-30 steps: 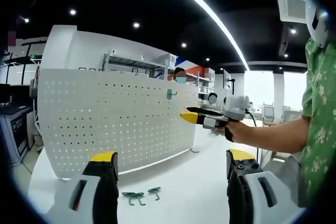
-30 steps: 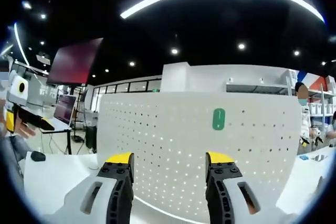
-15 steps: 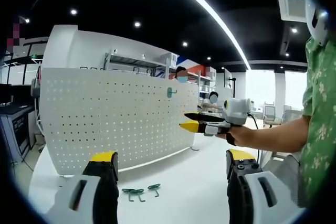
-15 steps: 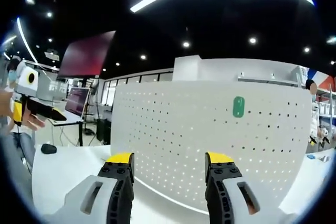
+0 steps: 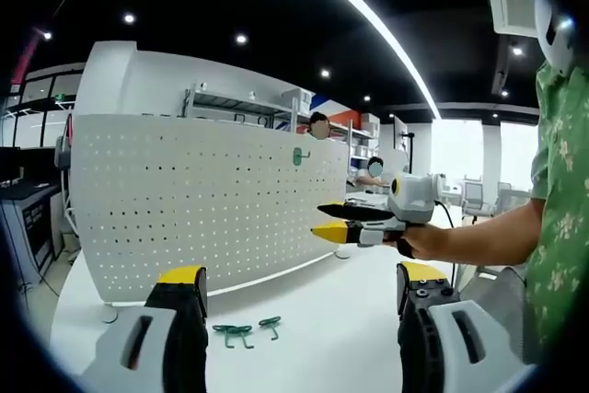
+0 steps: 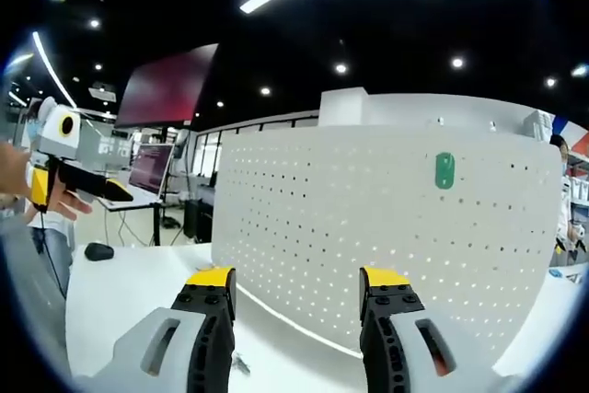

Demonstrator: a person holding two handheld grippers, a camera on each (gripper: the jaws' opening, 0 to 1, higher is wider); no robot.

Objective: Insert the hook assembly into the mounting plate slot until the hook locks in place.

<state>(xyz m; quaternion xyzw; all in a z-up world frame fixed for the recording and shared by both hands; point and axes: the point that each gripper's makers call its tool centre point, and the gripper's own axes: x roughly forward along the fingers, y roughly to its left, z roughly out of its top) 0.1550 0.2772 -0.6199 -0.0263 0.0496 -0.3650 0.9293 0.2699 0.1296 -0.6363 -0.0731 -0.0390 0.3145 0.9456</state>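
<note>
A white pegboard (image 5: 184,200) stands upright on the white table (image 5: 322,319). One green hook (image 5: 299,158) is mounted near its top edge. Several loose green hooks (image 5: 244,331) lie on the table in front of the board. My left gripper (image 5: 299,283) is open and empty, above the table near those hooks. A hand holds my right gripper (image 5: 322,221) in mid-air, to the right of the board. In the right gripper view, my right gripper (image 6: 299,281) is open and empty, facing the pegboard (image 6: 368,218) and its green hook (image 6: 444,170). The left gripper (image 6: 110,192) shows at far left.
A person in a green patterned shirt (image 5: 561,200) stands at the right. A mouse (image 6: 97,250) lies on the table's left part, with a monitor (image 6: 147,172) behind it. Shelves (image 5: 239,112) and other people stand behind the board.
My right gripper has come down and away from the mounted hook, and its view has swung left. The left gripper has hardly moved. Both stay open.
</note>
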